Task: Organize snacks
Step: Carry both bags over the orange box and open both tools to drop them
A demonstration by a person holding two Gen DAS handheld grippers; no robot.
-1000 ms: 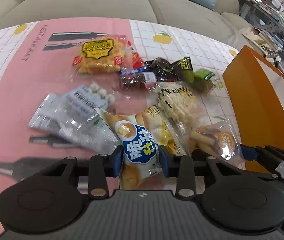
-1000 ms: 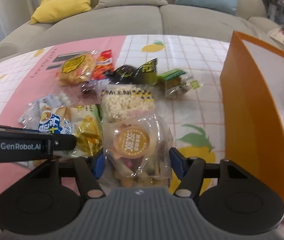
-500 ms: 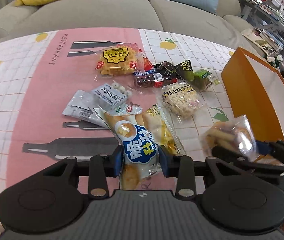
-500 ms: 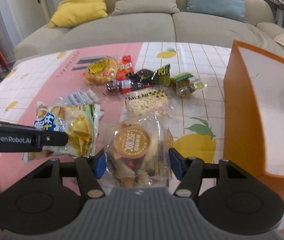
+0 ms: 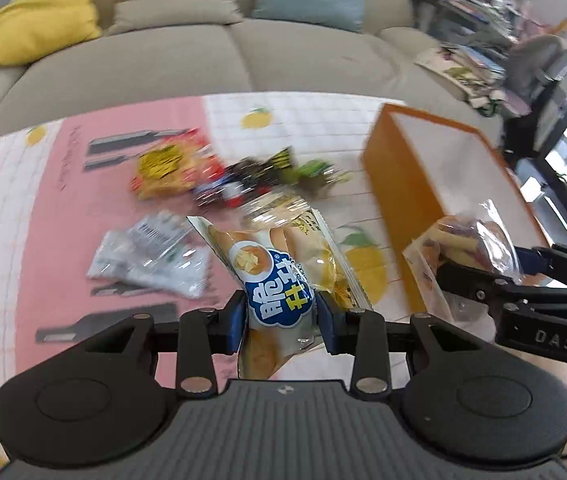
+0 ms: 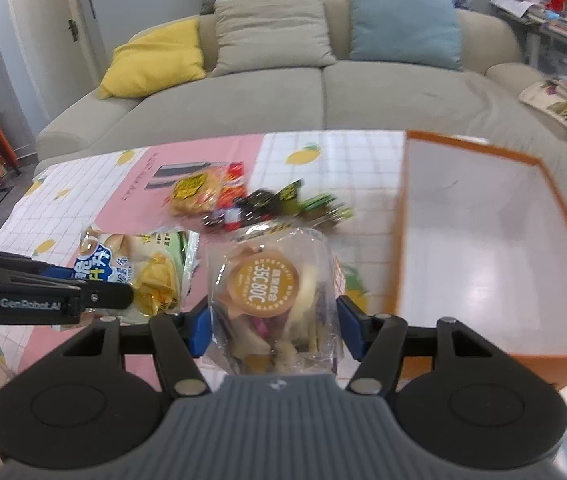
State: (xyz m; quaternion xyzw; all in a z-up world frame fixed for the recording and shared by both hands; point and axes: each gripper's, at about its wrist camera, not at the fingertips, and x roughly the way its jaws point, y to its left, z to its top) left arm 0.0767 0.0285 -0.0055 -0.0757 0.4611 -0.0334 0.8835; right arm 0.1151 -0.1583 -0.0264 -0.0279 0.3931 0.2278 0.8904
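Observation:
My left gripper (image 5: 279, 314) is shut on a blue-and-yellow bread snack bag (image 5: 279, 280) and holds it above the table; the bag also shows in the right wrist view (image 6: 139, 264). My right gripper (image 6: 273, 322) is shut on a clear bag of mixed crisps with an orange round label (image 6: 271, 288), held up beside the left wall of the open orange box (image 6: 483, 264). That bag and the right gripper show in the left wrist view (image 5: 467, 248), next to the box (image 5: 415, 184). Both bags are off the table.
Several snack packs lie on the pink and white tablecloth (image 5: 43, 208): a yellow cracker bag (image 5: 163, 172), dark and green wrappers (image 5: 267, 172), a silver-white bag (image 5: 151, 256). A beige sofa (image 6: 323, 84) stands behind the table. Cluttered shelves are at the right.
Both grippers have lifted their bags higher off the table and moved right, towards the orange box. The table and loose snacks look farther away now.

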